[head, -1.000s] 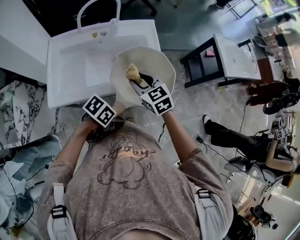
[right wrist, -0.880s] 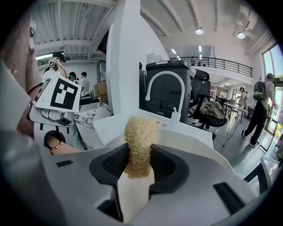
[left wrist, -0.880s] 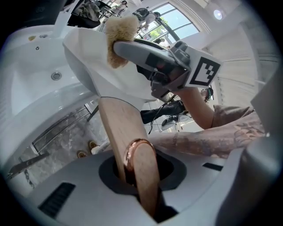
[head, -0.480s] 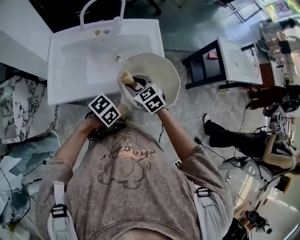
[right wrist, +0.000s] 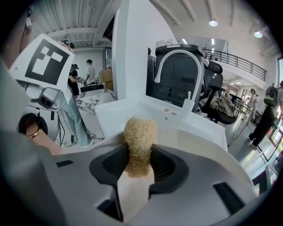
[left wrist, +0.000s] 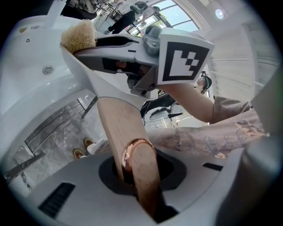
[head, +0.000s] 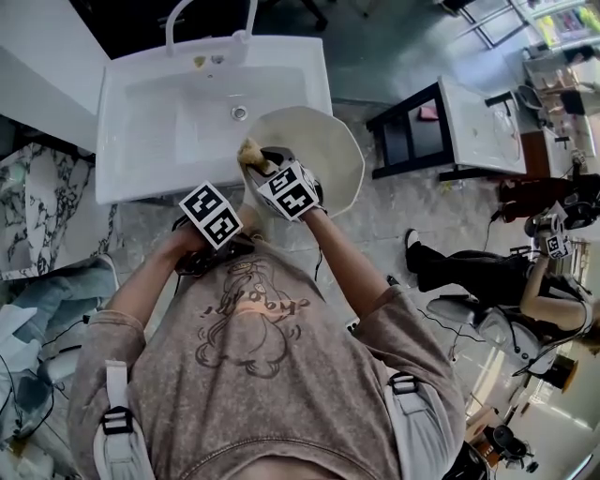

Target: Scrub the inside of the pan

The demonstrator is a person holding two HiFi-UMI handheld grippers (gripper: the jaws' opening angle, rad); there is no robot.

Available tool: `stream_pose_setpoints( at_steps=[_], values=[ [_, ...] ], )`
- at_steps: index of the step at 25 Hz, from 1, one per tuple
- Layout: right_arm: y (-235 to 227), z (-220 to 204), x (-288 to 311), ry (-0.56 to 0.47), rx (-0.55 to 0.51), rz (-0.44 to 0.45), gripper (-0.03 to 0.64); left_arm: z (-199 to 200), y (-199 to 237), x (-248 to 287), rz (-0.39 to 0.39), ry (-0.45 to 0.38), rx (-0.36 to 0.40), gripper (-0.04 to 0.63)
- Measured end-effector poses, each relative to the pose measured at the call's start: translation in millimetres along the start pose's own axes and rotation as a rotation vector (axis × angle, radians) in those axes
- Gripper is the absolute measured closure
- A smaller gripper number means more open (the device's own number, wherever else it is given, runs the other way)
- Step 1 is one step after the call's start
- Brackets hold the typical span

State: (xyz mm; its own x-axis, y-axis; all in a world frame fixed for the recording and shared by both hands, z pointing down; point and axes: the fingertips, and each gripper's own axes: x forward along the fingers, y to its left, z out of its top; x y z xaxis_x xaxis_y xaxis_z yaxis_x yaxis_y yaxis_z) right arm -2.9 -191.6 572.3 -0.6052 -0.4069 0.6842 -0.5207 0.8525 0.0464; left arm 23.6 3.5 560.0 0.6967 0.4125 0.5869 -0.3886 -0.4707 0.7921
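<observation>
Pan [head: 333,155], handle [left wrist: 121,128] clamped in left claw [left wrist: 135,176], right claw [right wrist: 137,165] gripping scrubber [right wrist: 139,139] — scrubber now nearer pan's left rim

The sink [head: 150,122] lies in front of you, with the faucet [head: 211,14] on its far edge and the drain [head: 240,112] in the basin, right of centre. You hold the pan [head: 328,150] at the sink's near right corner, tilted, its far rim just beside the drain and most of it hanging past the sink's right edge. Your left gripper [left wrist: 135,176] clamps the pan handle [left wrist: 124,128] below the sink's near edge. Your right gripper [right wrist: 137,167] reaches in from the near side, gripping the scrubber [right wrist: 139,141], which sits against the pan's inside at its left. A side table [head: 478,117] stands to the right of the sink.
</observation>
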Motion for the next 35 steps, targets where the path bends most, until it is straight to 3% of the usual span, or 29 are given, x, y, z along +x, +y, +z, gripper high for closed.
stream_pose_setpoints(
  at_steps=[17, 29, 35],
  values=[
    [-18, -13, 23, 0.055, -0.002, -0.085, 0.457, -2, -1, 7, -0.034, 0.002, 0.007, 0.529],
    [-63, -30, 42, 0.191, -0.031, -0.225, 0.457, -5, -1, 7, -0.045, 0.003, 0.010, 0.529],
    [-78, -30, 44, 0.223, -0.034, -0.228, 0.459, -5, 0, 8, -0.044, -0.001, 0.006, 0.529]
  ],
)
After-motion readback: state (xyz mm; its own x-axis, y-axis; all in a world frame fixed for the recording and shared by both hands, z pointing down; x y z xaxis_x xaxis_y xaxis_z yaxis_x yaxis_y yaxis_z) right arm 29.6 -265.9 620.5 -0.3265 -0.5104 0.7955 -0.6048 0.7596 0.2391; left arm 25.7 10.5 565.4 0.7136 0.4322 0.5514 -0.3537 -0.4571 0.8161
